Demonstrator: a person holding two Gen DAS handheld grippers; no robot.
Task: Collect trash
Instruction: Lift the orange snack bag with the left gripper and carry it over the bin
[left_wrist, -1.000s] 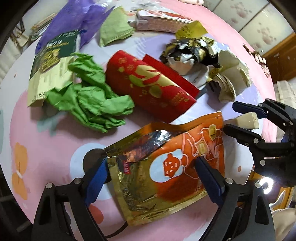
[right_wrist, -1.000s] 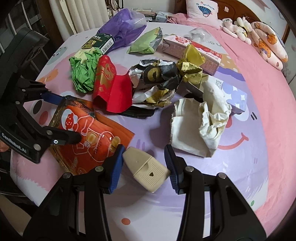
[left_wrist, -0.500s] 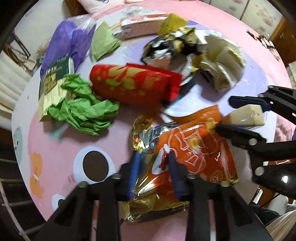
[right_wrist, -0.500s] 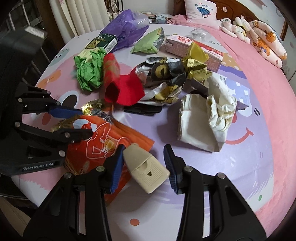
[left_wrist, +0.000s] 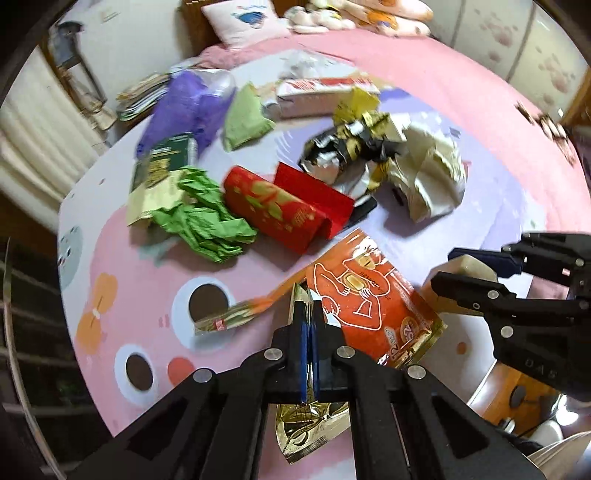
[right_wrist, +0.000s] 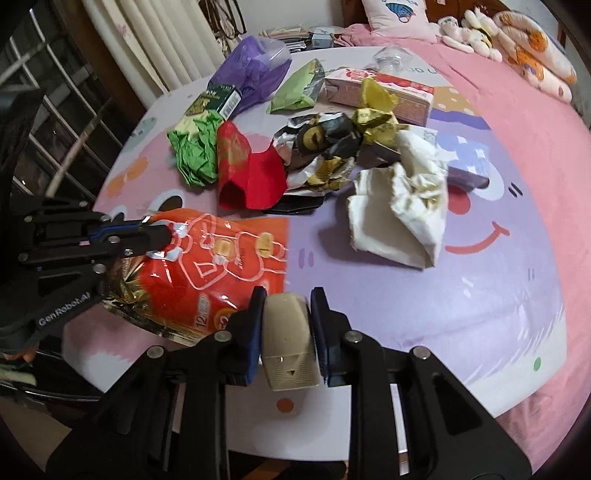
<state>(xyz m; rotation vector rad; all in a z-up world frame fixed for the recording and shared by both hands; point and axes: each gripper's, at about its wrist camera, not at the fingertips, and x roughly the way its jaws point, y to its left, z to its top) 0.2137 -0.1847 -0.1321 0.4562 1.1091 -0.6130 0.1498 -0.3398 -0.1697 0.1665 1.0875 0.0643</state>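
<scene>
My left gripper (left_wrist: 307, 325) is shut on the edge of an orange and gold foil snack bag (left_wrist: 373, 302) and holds it lifted off the table; the bag also shows in the right wrist view (right_wrist: 218, 266). My right gripper (right_wrist: 286, 317) is shut on a beige plastic block (right_wrist: 288, 347), which sits between its blue pads and shows in the left wrist view (left_wrist: 469, 266). The left gripper appears in the right wrist view (right_wrist: 159, 232) at the left. More trash lies behind on the table.
On the round table with a pink and purple cartoon cloth (right_wrist: 480, 295) lie a red envelope (left_wrist: 280, 210), crumpled green paper (left_wrist: 207, 225), a cream crumpled bag (right_wrist: 402, 206), black and gold foil (right_wrist: 325, 144), a purple bag (right_wrist: 251, 74), a green pouch (right_wrist: 295, 92) and a pink carton (right_wrist: 380, 92).
The left gripper closed on the snack bag and lifted it. The right gripper closed on the beige block and raised it off the table.
</scene>
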